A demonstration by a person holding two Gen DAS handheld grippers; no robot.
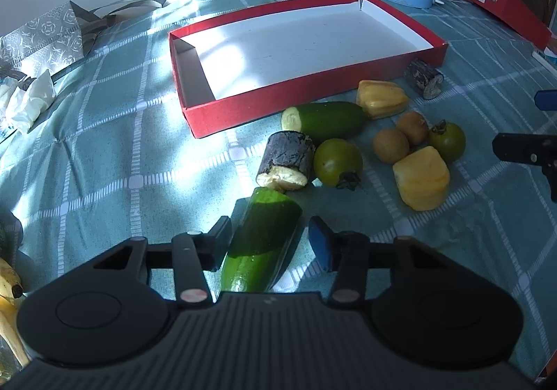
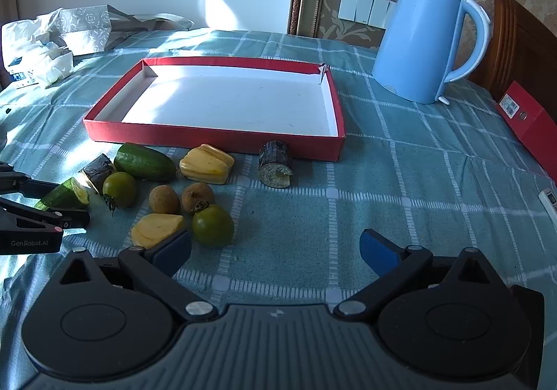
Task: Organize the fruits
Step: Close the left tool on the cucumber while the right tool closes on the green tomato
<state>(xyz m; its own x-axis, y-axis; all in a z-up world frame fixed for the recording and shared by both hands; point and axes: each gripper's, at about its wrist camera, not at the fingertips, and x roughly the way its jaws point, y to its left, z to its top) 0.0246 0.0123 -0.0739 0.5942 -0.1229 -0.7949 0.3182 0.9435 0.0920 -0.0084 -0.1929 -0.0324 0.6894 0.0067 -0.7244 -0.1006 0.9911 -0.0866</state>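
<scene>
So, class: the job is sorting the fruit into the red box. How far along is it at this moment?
Nothing looks done: the red box holds nothing. In hand: the left gripper straddles a cucumber piece, its fingers apart and not clearly gripping. The right gripper is open over bare tablecloth. Left: the other cucumber piece, green tomatoes, yellow pieces and the rest, all lying outside the box.

Fruit pieces on the tablecloth before the tray, kettle behind.
</scene>
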